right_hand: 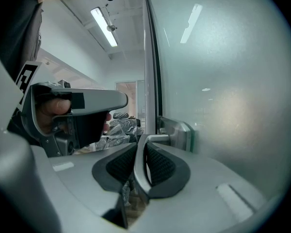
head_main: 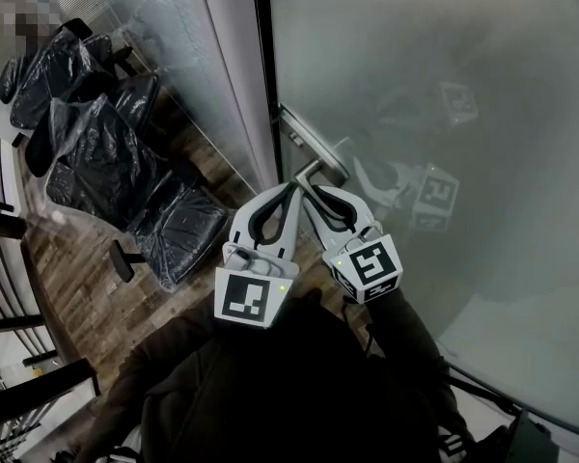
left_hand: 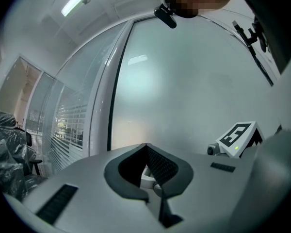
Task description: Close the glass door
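— What takes up the most room?

— The frosted glass door (head_main: 444, 85). It fills the whole right half of the head view, and its dark edge runs down the upper middle. At the left, chairs wrapped in black plastic (head_main: 96, 162) stand on a wood floor (head_main: 77, 258).

— And the tools?

— Both are at lower centre, side by side. The right gripper (right_hand: 144, 147) is clamped on the door handle (head_main: 309, 172), with the handle pinched between its jaws. The left gripper (left_hand: 145, 145) has its tips pressed together just beside that handle. A pale piece shows in the gap behind them, but I cannot tell what it is.
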The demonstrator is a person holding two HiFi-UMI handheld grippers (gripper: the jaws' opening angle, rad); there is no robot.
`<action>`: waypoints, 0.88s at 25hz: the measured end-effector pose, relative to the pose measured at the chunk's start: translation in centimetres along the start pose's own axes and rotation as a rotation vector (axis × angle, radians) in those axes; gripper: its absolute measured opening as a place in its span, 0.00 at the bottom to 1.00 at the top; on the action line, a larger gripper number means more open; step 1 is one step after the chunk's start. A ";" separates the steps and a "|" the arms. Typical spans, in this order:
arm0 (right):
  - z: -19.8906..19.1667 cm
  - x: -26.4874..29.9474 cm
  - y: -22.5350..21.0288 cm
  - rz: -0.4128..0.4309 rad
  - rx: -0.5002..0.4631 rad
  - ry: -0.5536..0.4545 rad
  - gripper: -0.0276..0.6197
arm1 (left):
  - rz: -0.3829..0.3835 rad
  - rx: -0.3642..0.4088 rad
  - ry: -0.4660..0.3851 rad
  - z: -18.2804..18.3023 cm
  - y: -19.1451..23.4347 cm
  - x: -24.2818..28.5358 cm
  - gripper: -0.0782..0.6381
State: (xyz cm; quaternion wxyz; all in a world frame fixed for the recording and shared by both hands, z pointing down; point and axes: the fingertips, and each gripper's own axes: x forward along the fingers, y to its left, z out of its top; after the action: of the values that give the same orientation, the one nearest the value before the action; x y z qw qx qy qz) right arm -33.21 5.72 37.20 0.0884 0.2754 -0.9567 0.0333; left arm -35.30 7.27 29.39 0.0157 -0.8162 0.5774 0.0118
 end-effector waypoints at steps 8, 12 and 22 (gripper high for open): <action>0.0 0.0 0.1 -0.004 0.007 0.007 0.14 | -0.011 -0.001 0.000 0.1 -0.3 0.1 0.10; 0.1 0.0 0.1 -0.010 0.003 0.014 0.14 | -0.013 0.001 0.002 0.2 -0.2 0.1 0.10; 0.1 0.0 0.2 -0.010 0.012 0.022 0.14 | -0.016 -0.001 0.002 0.2 -0.2 0.3 0.10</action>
State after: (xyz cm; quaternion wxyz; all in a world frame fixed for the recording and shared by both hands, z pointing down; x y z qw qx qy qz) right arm -33.32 5.85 37.07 0.0974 0.2802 -0.9541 0.0415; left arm -35.00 7.10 29.23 0.0149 -0.8207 0.5711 0.0109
